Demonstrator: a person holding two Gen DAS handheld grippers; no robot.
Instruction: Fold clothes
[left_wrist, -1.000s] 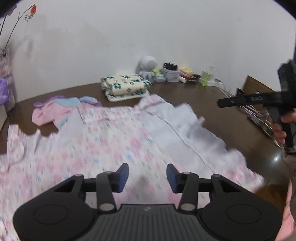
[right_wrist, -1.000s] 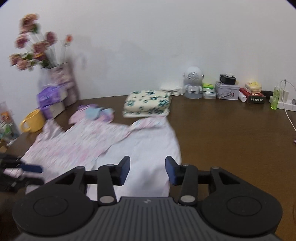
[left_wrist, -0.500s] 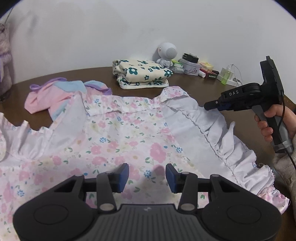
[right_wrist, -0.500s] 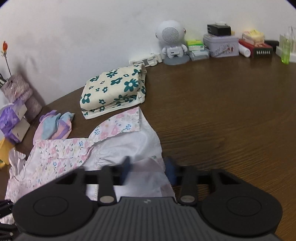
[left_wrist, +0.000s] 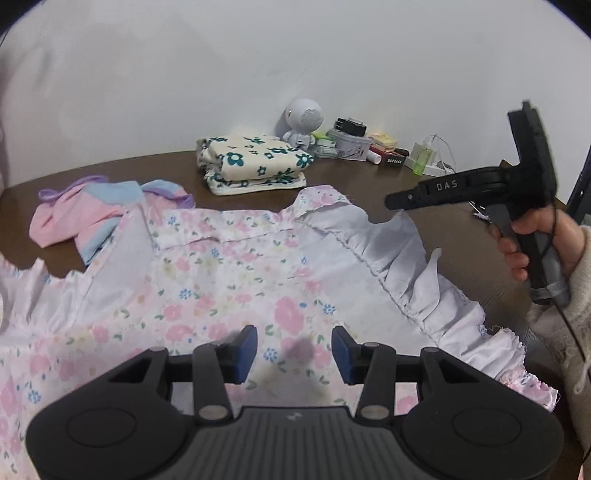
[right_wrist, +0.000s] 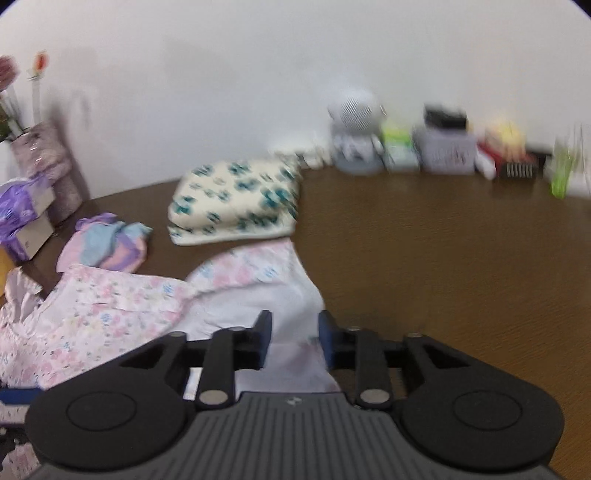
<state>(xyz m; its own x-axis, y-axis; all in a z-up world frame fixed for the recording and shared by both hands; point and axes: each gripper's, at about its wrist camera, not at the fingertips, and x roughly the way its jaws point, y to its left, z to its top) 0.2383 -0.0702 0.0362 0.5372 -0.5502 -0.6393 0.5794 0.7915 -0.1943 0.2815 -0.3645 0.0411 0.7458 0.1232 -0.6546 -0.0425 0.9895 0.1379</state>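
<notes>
Brown wooden table (left_wrist: 373, 206), white wall (left_wrist: 258, 66)

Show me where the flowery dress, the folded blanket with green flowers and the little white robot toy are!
flowery dress (left_wrist: 229, 288), left wrist view, middle of the front.
folded blanket (left_wrist: 255, 162), left wrist view, top fold.
white robot toy (left_wrist: 304, 118), left wrist view, round head.

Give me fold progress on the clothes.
Done: cream floral garment lies folded near the wall. In hand: pink floral dress lies spread flat; left gripper open above it, right gripper opening over its white ruffle. Left: the dress folds, crumpled pink-blue garment.
</notes>
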